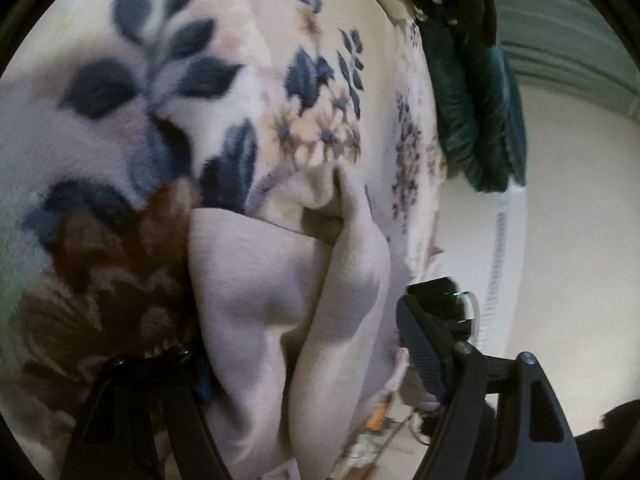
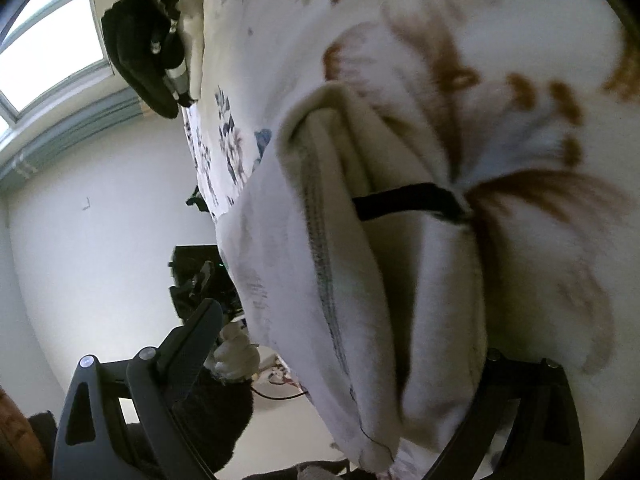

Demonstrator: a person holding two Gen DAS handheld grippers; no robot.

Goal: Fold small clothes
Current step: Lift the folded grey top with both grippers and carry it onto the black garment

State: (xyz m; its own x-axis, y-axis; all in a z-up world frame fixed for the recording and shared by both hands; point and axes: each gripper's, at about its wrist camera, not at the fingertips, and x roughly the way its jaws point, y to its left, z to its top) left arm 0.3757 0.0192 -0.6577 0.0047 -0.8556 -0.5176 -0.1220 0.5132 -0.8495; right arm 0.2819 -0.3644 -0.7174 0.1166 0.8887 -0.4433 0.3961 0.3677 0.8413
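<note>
A small off-white garment (image 1: 280, 304) lies bunched on a floral fleece blanket (image 1: 120, 128). In the left wrist view my left gripper (image 1: 304, 356) has its jaws spread wide, with the cloth folds lying between them; the right finger (image 1: 420, 344) is bare and the left finger is behind cloth. In the right wrist view the same garment (image 2: 360, 260) shows a stitched hem and a black strap (image 2: 408, 200). My right gripper (image 2: 344, 344) also stands wide, with the cloth bulging between the fingers (image 2: 196, 336).
The blanket (image 2: 440, 20) has blue and brown flower prints and covers a bed. A dark green pillow (image 1: 480, 120) and black items (image 2: 144, 52) lie at the bed's far end. A white wall (image 2: 100, 220) and a window (image 2: 44, 48) lie beyond.
</note>
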